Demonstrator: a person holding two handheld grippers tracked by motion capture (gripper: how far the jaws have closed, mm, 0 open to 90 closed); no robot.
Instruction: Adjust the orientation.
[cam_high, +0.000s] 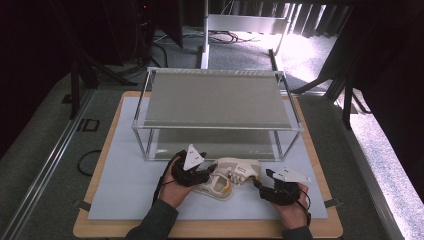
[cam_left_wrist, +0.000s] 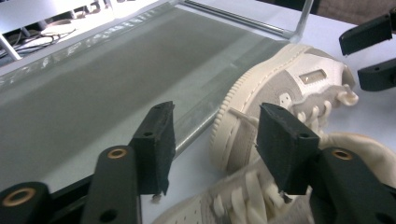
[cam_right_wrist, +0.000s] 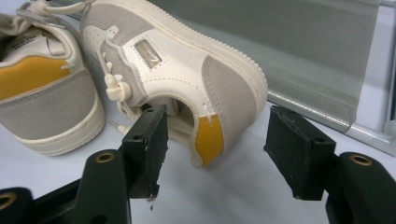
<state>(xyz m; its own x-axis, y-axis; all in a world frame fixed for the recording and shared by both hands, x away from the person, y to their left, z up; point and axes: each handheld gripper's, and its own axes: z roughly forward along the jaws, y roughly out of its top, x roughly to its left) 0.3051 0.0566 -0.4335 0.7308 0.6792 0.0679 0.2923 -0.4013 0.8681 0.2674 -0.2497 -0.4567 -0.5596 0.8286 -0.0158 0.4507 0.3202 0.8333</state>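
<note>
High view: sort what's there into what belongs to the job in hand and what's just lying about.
In the job:
- two cream shoes, lying side by side on the mat
- left gripper, at the shoes
- right gripper, jaws either side of one shoe's heel

Lying about:
- two-tier metal rack
- white mat
- wooden board
- cables on the floor

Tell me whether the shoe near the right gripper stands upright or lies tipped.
Tipped: the shoe lies on its side, heel opening facing the right gripper.

heel of cream sneaker (cam_right_wrist: 187, 74) between open right gripper (cam_right_wrist: 217, 144) jaws
</note>
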